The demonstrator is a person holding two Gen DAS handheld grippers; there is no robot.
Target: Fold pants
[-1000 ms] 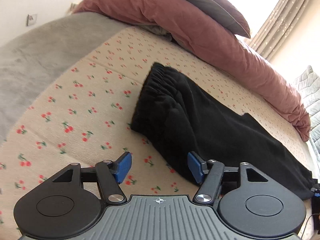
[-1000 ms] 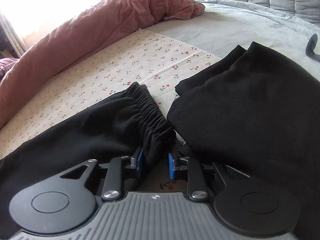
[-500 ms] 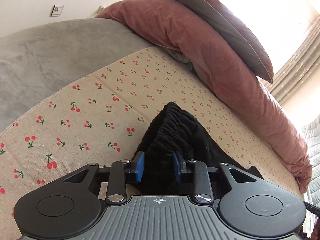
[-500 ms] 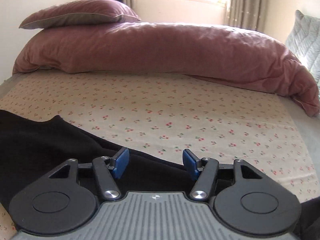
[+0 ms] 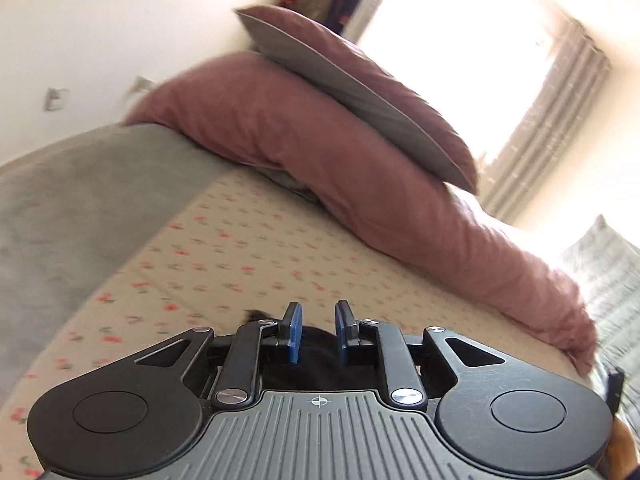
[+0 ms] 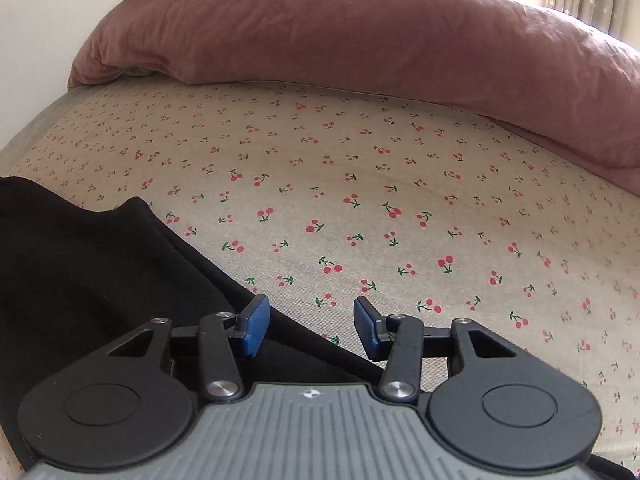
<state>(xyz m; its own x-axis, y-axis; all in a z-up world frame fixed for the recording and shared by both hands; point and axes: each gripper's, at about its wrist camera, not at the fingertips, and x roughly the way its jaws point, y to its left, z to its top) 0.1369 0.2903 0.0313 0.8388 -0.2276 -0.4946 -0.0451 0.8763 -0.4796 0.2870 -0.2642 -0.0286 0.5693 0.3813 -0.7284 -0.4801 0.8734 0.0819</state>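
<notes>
The left gripper [image 5: 316, 332] is clamped on a bunch of the black pants [image 6: 100, 272], held above the cherry-print sheet [image 6: 360, 184]. The right gripper [image 6: 311, 328] has its jaws apart over the pants' edge, which lies toward the near left side of the bed. Carry the held end across level, keeping the cloth taut so edges line up, and keep clear of the pink duvet [image 6: 360, 28].

Black pants [image 6: 92, 272], cherry-print beige sheet [image 6: 360, 168], dusty-pink duvet [image 6: 360, 32].

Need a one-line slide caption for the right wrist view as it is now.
Right gripper, jaws open, over the edge of the black pants on the cherry-print sheet, pink duvet behind.
</notes>
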